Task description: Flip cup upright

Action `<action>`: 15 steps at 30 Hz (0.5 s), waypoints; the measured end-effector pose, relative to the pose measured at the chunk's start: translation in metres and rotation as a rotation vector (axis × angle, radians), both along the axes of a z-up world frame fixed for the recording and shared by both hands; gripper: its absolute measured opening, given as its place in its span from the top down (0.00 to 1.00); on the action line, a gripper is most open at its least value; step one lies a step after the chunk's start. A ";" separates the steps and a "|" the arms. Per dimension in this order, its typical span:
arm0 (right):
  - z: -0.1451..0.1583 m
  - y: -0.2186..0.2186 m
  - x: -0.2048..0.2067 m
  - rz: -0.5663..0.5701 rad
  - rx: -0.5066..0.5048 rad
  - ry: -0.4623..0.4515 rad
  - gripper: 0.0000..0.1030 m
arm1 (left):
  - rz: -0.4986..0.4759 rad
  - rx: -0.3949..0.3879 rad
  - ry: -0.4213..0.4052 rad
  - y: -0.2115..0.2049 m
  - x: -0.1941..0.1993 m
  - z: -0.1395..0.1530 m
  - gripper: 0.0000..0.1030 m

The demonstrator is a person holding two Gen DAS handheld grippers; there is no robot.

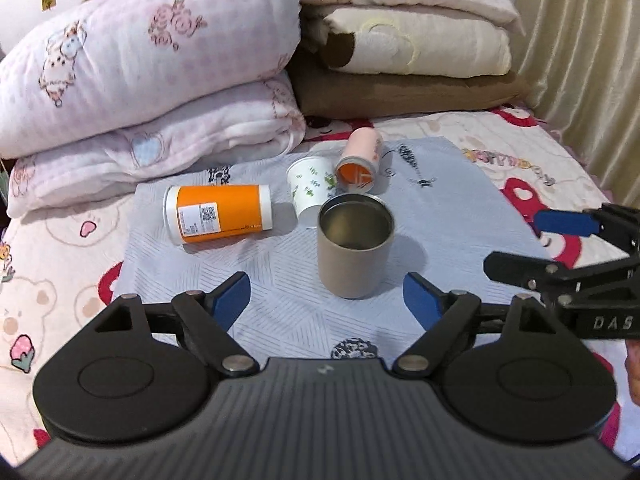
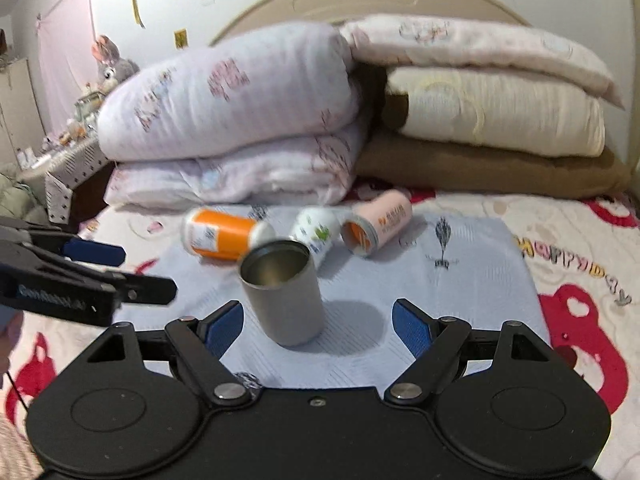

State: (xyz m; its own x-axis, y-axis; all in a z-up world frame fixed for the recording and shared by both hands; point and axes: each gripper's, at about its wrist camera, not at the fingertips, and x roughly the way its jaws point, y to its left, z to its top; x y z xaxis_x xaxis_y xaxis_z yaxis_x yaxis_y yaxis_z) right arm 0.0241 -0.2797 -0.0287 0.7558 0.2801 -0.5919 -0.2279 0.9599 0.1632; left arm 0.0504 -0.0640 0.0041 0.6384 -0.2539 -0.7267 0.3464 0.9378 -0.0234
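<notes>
Grey metal cup (image 1: pixel 355 246) stands upright, mouth up, at 12 o'clock between the spread, empty jaws of left gripper (image 1: pixel 327 296) and right gripper (image 2: pixel 318 322), likely just released; three cups behind lie tipped

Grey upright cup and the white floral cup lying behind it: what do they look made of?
Grey cup: likely metal, since its inside is shiny and steel-like; the outside is matte taupe, perhaps coated. Floral cup: looks like thin paper, matte white with printed green leaves and a rolled rim; plastic is possible.
</notes>
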 end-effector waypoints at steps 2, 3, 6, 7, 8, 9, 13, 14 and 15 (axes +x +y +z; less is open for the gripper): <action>0.014 -0.001 -0.008 -0.002 -0.001 -0.003 0.17 | -0.001 0.004 -0.005 0.000 -0.009 0.010 0.16; 0.020 0.000 -0.011 -0.007 -0.005 -0.006 0.17 | 0.004 0.011 -0.009 0.000 -0.013 0.014 0.15; 0.034 -0.006 -0.024 -0.031 -0.011 -0.017 0.17 | 0.032 0.039 -0.020 0.002 -0.024 0.023 0.09; 0.038 -0.008 -0.027 -0.042 -0.011 -0.014 0.17 | 0.045 0.049 -0.020 0.003 -0.026 0.025 0.04; 0.042 -0.010 -0.031 -0.056 -0.015 -0.010 0.17 | 0.062 0.061 -0.012 0.004 -0.028 0.026 0.01; 0.046 -0.011 -0.035 -0.065 -0.023 -0.010 0.17 | 0.086 0.082 0.005 0.005 -0.029 0.027 0.00; 0.059 -0.010 -0.047 -0.109 -0.074 -0.010 0.12 | 0.137 0.143 0.056 0.010 -0.031 0.022 0.00; 0.061 -0.009 -0.048 -0.119 -0.091 -0.003 0.12 | 0.145 0.139 0.067 0.013 -0.031 0.021 0.00; 0.063 -0.007 -0.049 -0.123 -0.099 0.004 0.11 | 0.147 0.132 0.076 0.016 -0.032 0.020 0.00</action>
State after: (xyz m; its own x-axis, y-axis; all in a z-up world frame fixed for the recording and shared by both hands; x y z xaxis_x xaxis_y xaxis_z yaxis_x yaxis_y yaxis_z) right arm -0.0253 -0.2866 0.0342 0.7786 0.1252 -0.6149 -0.1067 0.9920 0.0668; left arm 0.0188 -0.0482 0.0238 0.6038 -0.0611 -0.7948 0.2071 0.9748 0.0824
